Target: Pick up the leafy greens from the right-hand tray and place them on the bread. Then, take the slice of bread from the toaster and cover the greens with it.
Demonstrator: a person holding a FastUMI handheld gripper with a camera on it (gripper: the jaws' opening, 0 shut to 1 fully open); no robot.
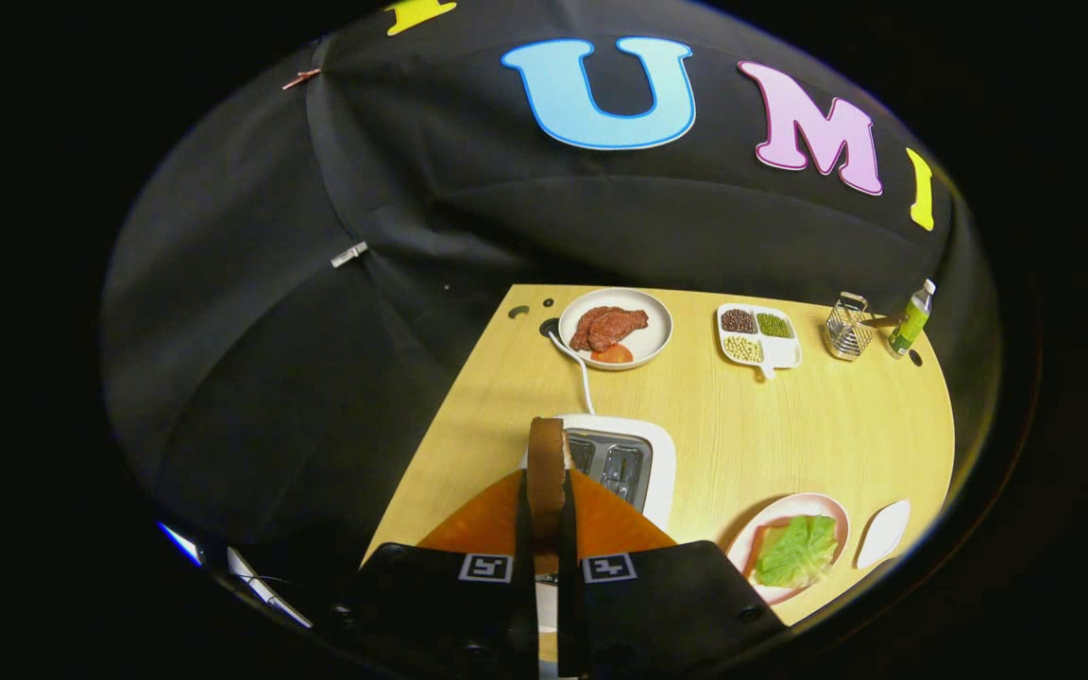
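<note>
My gripper (545, 529) is shut on a slice of bread (546, 467), held on edge and upright between both fingers, lifted above the white toaster (643, 451). The toaster's two slots show just beyond the slice. To the right of the fingers, a pink plate (759, 524) holds a green lettuce leaf (797, 551) lying flat; whether bread lies under the leaf I cannot tell.
A white empty dish (884, 532) sits right of the pink plate. At the far side of the wooden table (771, 425) stand a plate with meat and a tomato slice (615, 327), a divided tray of beans (757, 335), a wire basket (848, 327) and a green bottle (911, 319). The toaster's cord (580, 368) runs to the far edge.
</note>
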